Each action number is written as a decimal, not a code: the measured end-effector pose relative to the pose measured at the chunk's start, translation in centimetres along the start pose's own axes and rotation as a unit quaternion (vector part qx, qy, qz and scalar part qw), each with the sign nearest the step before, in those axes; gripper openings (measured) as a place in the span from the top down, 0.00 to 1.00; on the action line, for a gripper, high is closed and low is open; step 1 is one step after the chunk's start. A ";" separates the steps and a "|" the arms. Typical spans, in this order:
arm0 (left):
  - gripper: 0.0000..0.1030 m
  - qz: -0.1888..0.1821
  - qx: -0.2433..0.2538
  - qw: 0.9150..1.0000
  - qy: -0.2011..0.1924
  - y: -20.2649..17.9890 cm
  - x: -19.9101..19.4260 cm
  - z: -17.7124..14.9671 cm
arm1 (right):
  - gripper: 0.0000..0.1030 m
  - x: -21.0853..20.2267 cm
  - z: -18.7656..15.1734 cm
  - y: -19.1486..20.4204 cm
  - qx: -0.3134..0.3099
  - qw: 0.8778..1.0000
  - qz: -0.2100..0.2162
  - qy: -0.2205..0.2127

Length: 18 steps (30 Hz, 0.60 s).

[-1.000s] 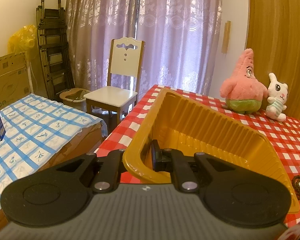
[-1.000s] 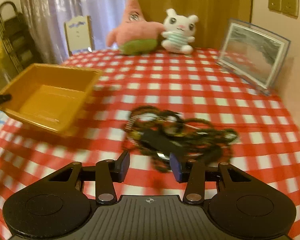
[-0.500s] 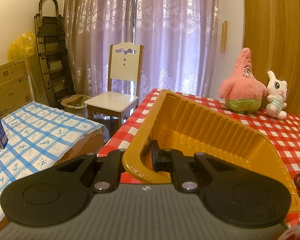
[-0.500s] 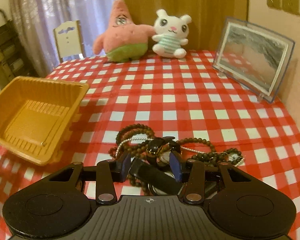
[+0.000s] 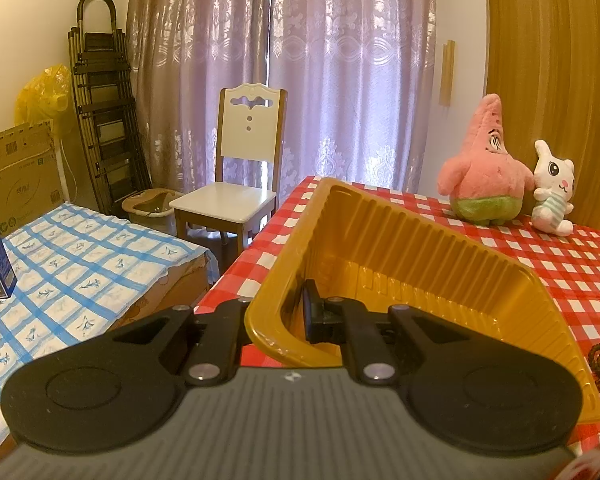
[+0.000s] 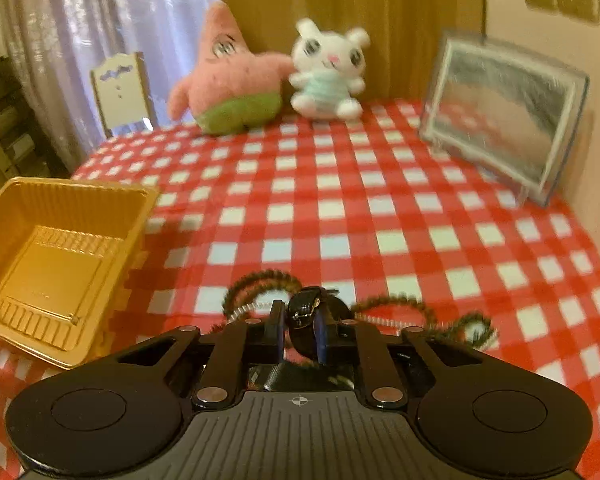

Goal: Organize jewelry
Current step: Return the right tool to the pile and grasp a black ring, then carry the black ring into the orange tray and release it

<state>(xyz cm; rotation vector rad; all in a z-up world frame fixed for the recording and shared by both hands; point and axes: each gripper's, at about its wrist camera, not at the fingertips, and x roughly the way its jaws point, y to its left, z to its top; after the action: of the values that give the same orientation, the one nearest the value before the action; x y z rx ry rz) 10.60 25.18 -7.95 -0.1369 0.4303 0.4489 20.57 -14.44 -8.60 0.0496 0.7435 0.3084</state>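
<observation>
The red-checked tablecloth [image 6: 340, 208] fills the scene, and everything gets placed off the gold tray [image 6: 60, 248]; that tray sits at the cloth's left edge in the right wrist view, ribbed walls up, nothing visible inside it. Far beyond the tray, at the back of the cloth, a pink star plush [image 6: 228, 92] leans against a white bunny plush [image 6: 328, 76]; further right of those stands a clear picture frame [image 6: 504, 120], tilted back. Off the table, past the tray's far corner in the left wrist view, a white chair [image 5: 240, 176] stands before the curtains [image 5: 284, 60], and a bed with a blue-checked cover [image 5: 72, 256] lies to the tray's left.

Now the left gripper [image 5: 288, 320]; its jaws are clamped on the tray's near wall, one finger inside, one outside, the tray tipped up toward the camera. Right of the tray lies the jewelry pile [image 6: 380, 308], brown bead strings looped with a pearl strand on the cloth, just beside the tray's right side; and here's the right gripper [image 6: 298, 330], jaws just been closing, now pinched on a dark watch [image 6: 306, 312] at the near edge of that pile; the watch stands between the blue pads, touching both.
</observation>
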 end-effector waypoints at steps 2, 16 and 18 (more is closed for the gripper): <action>0.89 0.000 -0.002 1.000 0.001 0.0 0.0 0.0 | 0.86 -0.9 0.6 0.8 -0.014 1.000 0.012 -0.018; 0.89 0.001 -0.004 1.000 0.006 -0.1 -0.1 -0.2 | 0.86 -0.1 1.8 13.9 -0.150 0.966 0.209 -0.017; 0.89 0.001 -0.005 1.000 0.005 0.0 -0.1 -0.2 | 0.86 1.1 1.4 15.3 -0.165 0.963 0.213 -0.001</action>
<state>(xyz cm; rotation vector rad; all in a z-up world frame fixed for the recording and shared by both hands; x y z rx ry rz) 10.47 25.09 -8.06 -0.1484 0.4391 0.4519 18.37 0.60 -5.93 -0.1088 0.6665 0.8402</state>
